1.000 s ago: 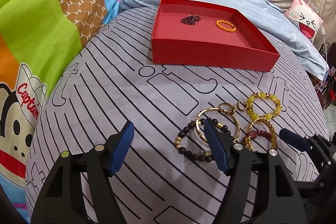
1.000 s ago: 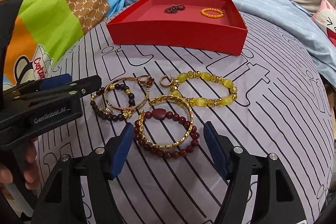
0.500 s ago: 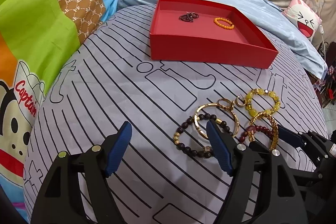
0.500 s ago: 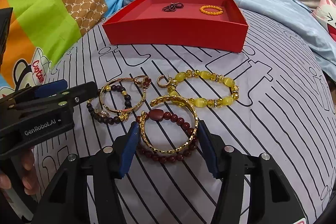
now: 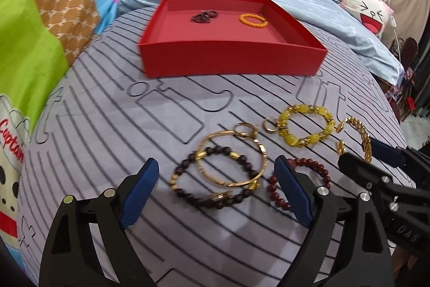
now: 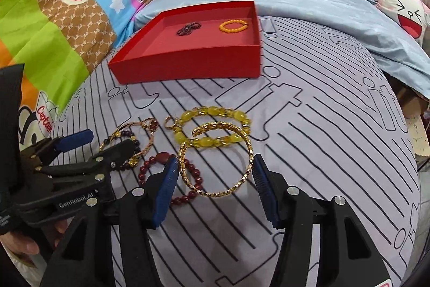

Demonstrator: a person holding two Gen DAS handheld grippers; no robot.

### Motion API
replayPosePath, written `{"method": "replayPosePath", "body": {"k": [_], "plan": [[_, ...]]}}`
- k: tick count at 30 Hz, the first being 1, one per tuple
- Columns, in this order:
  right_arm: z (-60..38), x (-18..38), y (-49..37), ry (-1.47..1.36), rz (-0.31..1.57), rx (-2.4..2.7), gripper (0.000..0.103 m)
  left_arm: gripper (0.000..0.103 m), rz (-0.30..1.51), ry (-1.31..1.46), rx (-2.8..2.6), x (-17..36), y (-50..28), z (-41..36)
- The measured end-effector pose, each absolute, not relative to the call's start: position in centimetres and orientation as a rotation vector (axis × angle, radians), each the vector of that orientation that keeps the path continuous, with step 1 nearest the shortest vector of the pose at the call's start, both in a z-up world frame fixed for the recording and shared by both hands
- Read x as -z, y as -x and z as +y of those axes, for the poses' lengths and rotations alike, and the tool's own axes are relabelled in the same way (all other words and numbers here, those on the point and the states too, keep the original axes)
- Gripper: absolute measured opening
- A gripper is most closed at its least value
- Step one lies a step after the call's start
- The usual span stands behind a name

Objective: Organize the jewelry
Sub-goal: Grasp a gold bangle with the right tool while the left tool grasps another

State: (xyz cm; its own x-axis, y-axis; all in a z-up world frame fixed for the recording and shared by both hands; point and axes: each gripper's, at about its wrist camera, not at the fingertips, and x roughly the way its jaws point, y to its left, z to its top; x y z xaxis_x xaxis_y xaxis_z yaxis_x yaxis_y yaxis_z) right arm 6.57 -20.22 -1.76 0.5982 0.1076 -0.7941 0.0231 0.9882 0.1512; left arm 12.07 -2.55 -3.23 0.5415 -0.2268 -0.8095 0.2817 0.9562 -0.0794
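My right gripper [image 6: 215, 168] is shut on a gold open bangle [image 6: 250, 149] and holds it tilted just above the bedspread; the bangle also shows in the left wrist view [image 5: 362, 136]. A dark red bead bracelet [image 6: 188, 171] lies under it. My left gripper [image 5: 216, 179] is open, its fingers on either side of a dark bead bracelet [image 5: 215, 179] crossed by a thin gold bangle [image 5: 233, 155]. A yellow bead bracelet [image 5: 303, 125] and small gold earrings [image 5: 268, 125] lie beyond. The red tray [image 5: 231, 58] holds an orange bracelet [image 5: 252, 19] and a dark one [image 5: 204, 15].
The jewelry lies on a lilac striped bedspread [image 5: 107, 125]. A cartoon blanket [image 5: 40, 31] is at left, a light blue sheet [image 5: 322, 4] behind the tray, a cat-face pillow [image 5: 373, 10] at right. The bed edge drops away at far right.
My right gripper has closed on the gold bangle and raised it off the dark red bracelet. My left gripper has moved forward around the dark bead bracelet.
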Motion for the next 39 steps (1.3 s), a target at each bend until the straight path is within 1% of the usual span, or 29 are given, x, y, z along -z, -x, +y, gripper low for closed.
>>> {"method": "replayPosePath", "body": {"k": [5, 9, 11, 16, 26, 39], "plan": [[-20.8, 2.0, -6.7, -0.165, 0.933, -0.038, 0.054, 0.083, 0.959, -0.082, 0.312, 4.3, -12.7, -3.5], [-21.0, 2.2, -6.8, -0.172, 0.936, -0.037, 0.054, 0.081, 0.951, -0.099, 0.303, 4.7, -12.9, -3.8], [-21.1, 2.3, -6.9, -0.177, 0.938, -0.037, 0.054, 0.077, 0.943, -0.111, 0.302, 4.7, -12.9, -3.8], [-21.0, 2.3, -7.0, -0.18, 0.937, -0.041, 0.054, 0.059, 0.938, -0.104, 0.328, 4.4, -12.7, -3.6], [-20.9, 1.9, -6.4, -0.184, 0.928, -0.049, 0.054, 0.059, 0.935, -0.051, 0.358, 3.3, -11.9, -3.2], [-20.5, -0.1, -6.1, -0.193, 0.887, -0.073, 0.054, 0.059, 0.865, -0.02, 0.355, -1.0, -11.1, -2.5]]}}
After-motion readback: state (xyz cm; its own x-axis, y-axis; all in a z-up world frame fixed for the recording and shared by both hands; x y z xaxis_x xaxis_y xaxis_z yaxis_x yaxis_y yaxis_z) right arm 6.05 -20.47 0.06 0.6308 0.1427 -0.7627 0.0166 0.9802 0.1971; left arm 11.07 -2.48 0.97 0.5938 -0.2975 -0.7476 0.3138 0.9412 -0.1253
